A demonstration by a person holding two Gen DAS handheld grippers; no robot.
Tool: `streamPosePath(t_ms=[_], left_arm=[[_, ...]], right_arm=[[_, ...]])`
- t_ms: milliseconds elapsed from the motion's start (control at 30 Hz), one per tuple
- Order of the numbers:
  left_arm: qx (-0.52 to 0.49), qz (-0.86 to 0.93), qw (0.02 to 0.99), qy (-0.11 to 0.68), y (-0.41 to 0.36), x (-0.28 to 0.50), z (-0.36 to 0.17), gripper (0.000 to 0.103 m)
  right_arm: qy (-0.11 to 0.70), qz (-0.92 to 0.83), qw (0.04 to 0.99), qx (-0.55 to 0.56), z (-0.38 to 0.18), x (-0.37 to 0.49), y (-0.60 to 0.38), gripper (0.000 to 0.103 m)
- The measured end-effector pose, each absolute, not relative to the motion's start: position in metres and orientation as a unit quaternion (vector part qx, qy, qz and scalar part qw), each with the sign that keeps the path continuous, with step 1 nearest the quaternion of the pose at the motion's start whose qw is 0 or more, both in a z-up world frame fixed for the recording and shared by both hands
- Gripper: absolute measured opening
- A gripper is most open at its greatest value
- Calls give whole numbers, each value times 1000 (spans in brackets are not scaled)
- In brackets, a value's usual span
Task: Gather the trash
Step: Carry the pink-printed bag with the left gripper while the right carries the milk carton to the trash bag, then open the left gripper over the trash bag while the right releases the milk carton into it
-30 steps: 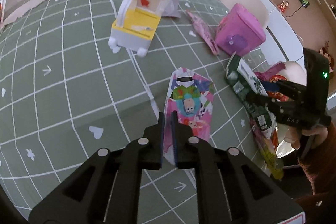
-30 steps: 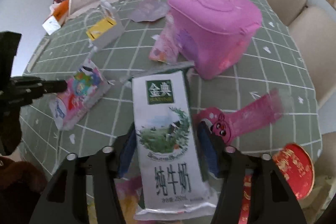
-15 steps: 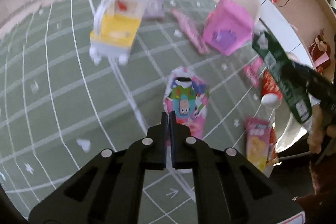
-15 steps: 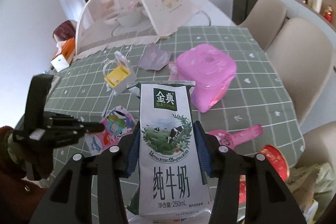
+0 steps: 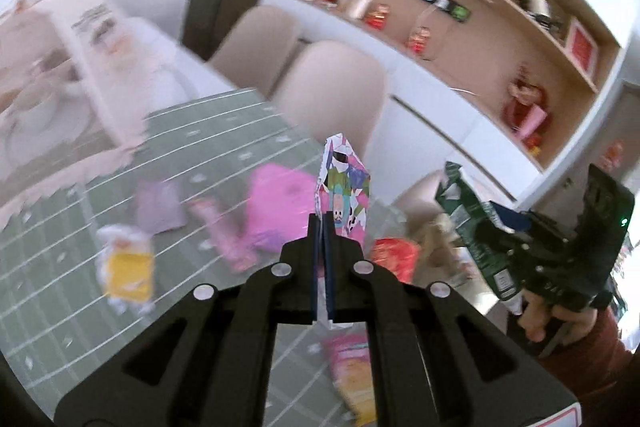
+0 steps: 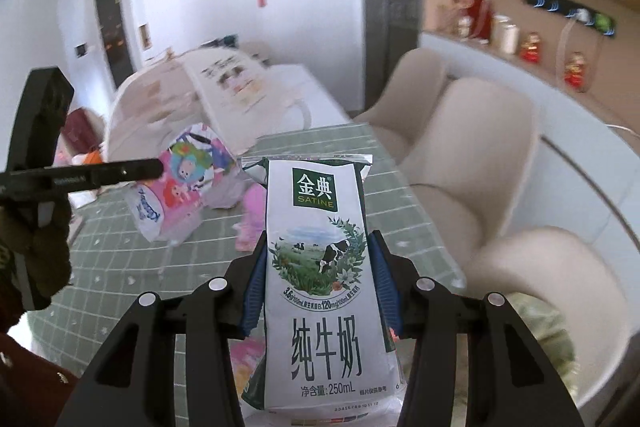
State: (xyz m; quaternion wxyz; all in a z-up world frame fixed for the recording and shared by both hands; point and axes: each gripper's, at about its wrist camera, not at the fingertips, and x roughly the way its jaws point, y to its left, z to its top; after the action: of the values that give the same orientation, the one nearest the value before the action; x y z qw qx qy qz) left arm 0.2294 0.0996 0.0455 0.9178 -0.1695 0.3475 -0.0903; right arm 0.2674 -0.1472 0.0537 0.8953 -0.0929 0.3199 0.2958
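Note:
My left gripper (image 5: 322,227) is shut on a pink cartoon-printed wrapper (image 5: 344,193) and holds it up in the air above the table. The same wrapper (image 6: 180,183) shows in the right wrist view, hanging from the left gripper's fingers (image 6: 120,171). My right gripper (image 6: 320,267) is shut on a white and green milk pouch (image 6: 320,267), held upright in the air. That pouch (image 5: 476,227) also shows at the right of the left wrist view.
On the green checked tablecloth (image 5: 60,259) lie a pink lidded container (image 5: 280,199), a yellow and white toy (image 5: 128,263), a pink wrapper (image 5: 224,231), a red lid (image 5: 392,255) and a snack packet (image 5: 356,375). A mesh food cover (image 6: 192,95) and beige chairs (image 6: 472,155) stand beyond.
Both grippers have risen well above the table. The cartoon wrapper has left the tablecloth and now hangs in the left gripper. The milk pouch stays clamped in the right gripper.

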Motion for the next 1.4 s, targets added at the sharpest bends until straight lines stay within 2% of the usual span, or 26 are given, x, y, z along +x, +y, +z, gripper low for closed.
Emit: streamPosePath(t_ms=[200, 600, 800, 967, 1133, 1200, 1233, 1267, 1400], left_arm=[[-159, -178, 899, 368, 31, 270, 46, 2], [-110, -300, 844, 431, -138, 349, 10, 2], [-95, -327, 815, 469, -204, 380, -19, 2], [-29, -304, 794, 525, -248, 403, -53, 2], [7, -292, 784, 547, -266, 408, -77, 3], [-3, -294, 784, 547, -261, 408, -76, 13], [-11, -295, 784, 546, -257, 408, -75, 27], [-23, -296, 786, 543, -252, 407, -72, 36], [-53, -285, 813, 504, -225, 398, -47, 38]], right_arm=[[321, 224, 917, -72, 56, 267, -219, 45], [334, 107, 937, 0, 37, 274, -368, 45], [334, 86, 938, 17, 24, 283, -405, 45], [339, 87, 936, 31, 14, 296, -420, 45], [345, 93, 933, 42, 4, 308, -426, 45], [349, 99, 931, 46, -2, 313, -425, 45], [350, 102, 930, 49, -3, 317, -425, 45], [352, 107, 928, 53, -6, 321, -423, 45], [364, 130, 920, 59, -21, 339, -411, 45]])
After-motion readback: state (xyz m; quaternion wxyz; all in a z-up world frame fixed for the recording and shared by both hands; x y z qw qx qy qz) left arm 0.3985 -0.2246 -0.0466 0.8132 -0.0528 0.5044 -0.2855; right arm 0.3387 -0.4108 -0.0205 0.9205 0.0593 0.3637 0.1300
